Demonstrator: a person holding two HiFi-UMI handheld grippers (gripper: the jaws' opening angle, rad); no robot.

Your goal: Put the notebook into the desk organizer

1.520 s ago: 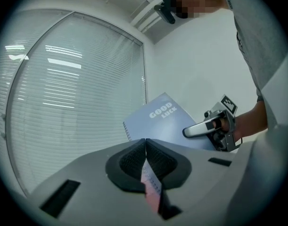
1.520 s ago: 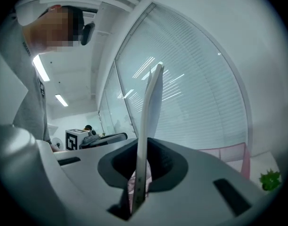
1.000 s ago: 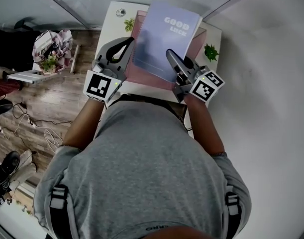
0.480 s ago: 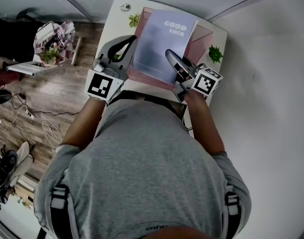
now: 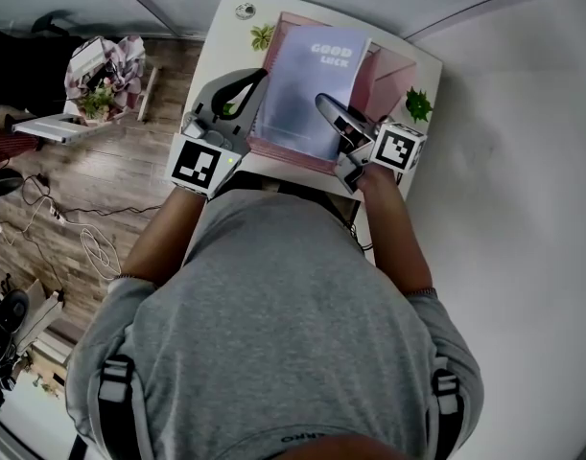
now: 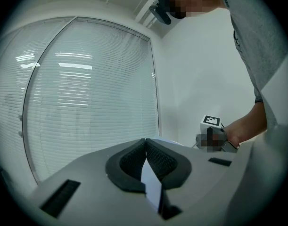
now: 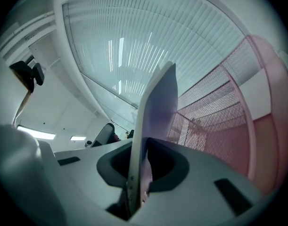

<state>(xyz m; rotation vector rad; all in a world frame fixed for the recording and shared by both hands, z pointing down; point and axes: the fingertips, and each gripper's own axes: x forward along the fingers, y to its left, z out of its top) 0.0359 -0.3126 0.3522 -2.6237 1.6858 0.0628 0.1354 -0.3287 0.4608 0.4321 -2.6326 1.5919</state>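
Gripping one "GOOD LUCK" notebook (image 5: 307, 80) at its near edge, the right gripper (image 5: 333, 111) holds it with its long axis pointing away, in one pink mesh desk organizer (image 5: 395, 65); the left gripper (image 5: 255, 77) is closed and empty.

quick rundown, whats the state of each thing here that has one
light purple notebook: standing on edge inside the organizer, leaning, clamped near its lower edge
pink mesh desk organizer: upright on the white table, holding the notebook
right gripper: shut on the notebook
left gripper: shut, holding nothing, beside the organizer's left side
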